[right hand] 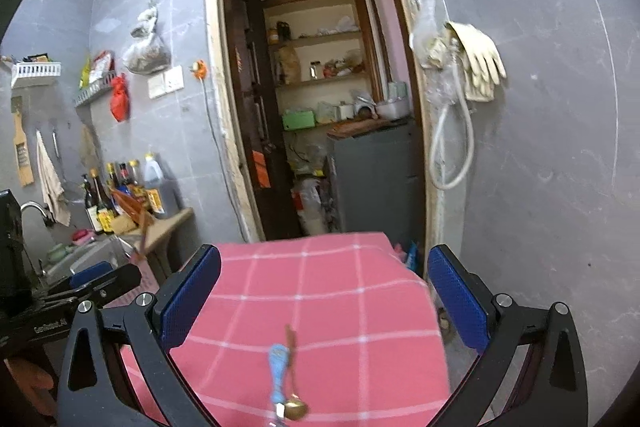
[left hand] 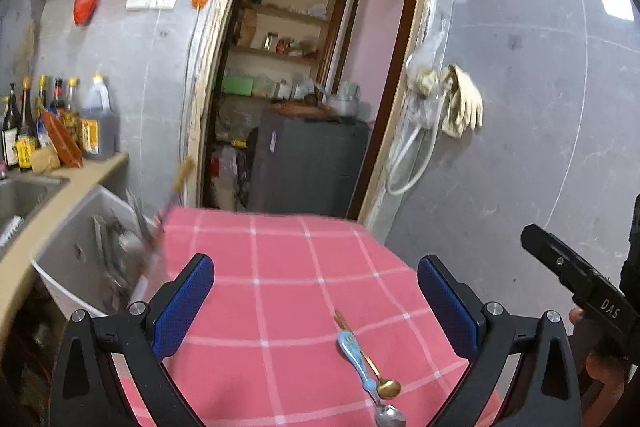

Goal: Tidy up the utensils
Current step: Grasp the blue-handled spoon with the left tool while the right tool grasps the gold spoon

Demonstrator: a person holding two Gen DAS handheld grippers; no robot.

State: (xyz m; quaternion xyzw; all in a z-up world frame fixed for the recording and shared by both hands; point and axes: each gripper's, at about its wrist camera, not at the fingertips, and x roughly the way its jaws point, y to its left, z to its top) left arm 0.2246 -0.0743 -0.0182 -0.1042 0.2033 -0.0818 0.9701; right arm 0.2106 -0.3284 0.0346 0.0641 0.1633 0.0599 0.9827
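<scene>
Two spoons lie on the pink checked worktop [left hand: 280, 267], both hand-held grippers empty above it.

Left hand-held gripper [left hand: 316, 291] and right hand-held gripper [right hand: 324, 287] stand wide apart; the blue-handled spoon [left hand: 360, 367] and gold spoon [left hand: 380, 379] lie crossed, touching, near the front edge.

I can read two markings. On the right gripper [left hand: 592, 291], at about three o'clock in my left wrist view, white letters "DAS" stand on its black body. On the left gripper [right hand: 80, 291], at about eight o'clock in my right wrist view, small white print runs along the black body; it looks like "GenRobot.AI", though the letters are tiny and I may have it wrong. The yellow labels on the bottles [left hand: 44, 123] at nine o'clock are too blurred to read.
</scene>
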